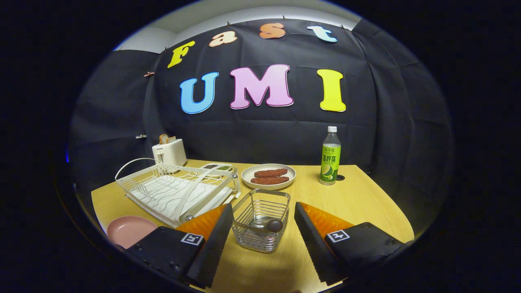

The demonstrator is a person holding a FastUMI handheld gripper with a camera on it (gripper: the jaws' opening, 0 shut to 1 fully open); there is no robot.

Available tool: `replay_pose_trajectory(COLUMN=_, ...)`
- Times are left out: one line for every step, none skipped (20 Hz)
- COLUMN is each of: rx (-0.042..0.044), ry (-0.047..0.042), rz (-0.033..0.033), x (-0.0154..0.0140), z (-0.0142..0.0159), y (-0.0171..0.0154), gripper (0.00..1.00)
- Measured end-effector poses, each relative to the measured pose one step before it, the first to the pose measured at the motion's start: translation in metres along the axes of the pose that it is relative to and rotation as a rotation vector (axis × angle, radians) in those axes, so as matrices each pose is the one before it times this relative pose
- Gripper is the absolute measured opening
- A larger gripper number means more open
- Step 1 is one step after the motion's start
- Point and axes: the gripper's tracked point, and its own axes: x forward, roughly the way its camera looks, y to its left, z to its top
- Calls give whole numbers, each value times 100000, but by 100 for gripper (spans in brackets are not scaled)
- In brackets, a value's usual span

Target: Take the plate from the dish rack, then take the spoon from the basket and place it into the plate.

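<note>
The pink plate lies on the tabletop beside the empty rack, so that step looks done; the tool, spread wide, flanks the basket holding the spoon, not yet grasped

Shiny metal wire basket between the spread tongs, matt pink plate, smooth wood-grain table.

The claw gapes wide around the basket holding the spoon.
</note>
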Motion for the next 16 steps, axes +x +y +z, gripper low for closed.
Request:
replay_pose_trajectory(rx=1198, ry=717, rz=280, x=396, z=-341, y=260, gripper=94)
replay_pose_trajectory(rx=1141, ry=415, rz=-97, x=374, z=-204, y=7, gripper=94)
replay_pose_trajectory(rx=1416, ry=-768, rz=-221, x=423, z=174, y=26, gripper=92)
replay_pose_trajectory(rx=456, ry=-1127, rz=-1164, x=391, z=91, y=-261, gripper=85)
replay_pose_trajectory(rx=-227, ry=-964, rz=-1586, x=168, z=204, y=-506, gripper=82)
replay_pose_trajectory(rx=76, ry=-805, rz=-986, x=292, z=133, y=-288, gripper=75)
replay_pose_trajectory(rx=170, ry=-303, rz=-1242, x=237, z=-49, y=-340, gripper=72)
replay_pose_trajectory(rx=154, ry=-145, rz=-1095, x=119, z=-56, y=-330, gripper=64)
replay_pose_trajectory(rx=-171, ry=-31, rz=-1278, x=228, z=21, y=-510, gripper=57)
replay_pose_trajectory(rx=81, ry=131, rz=-1125, x=54, z=14, y=-331, gripper=42)
replay_pose_trajectory(rx=559, ry=30, rz=-117, x=162, z=-28, y=-44, gripper=36)
replay_pose_trajectory(rx=259, ry=734, rz=-624, x=-53, z=-154, y=-85, gripper=35)
replay_pose_trajectory(rx=516, ry=-449, rz=-27, x=385, z=66, y=-51, gripper=33)
replay_pose_trajectory(rx=339, ry=379, rz=-389, x=-29, z=37, y=-28, gripper=32)
replay_pose_trajectory(rx=643, ry=187, rz=-205, x=27, z=49, y=-88, gripper=30)
replay_pose_trajectory(rx=1614, ry=919, rz=-235, x=15, z=65, y=121, gripper=25)
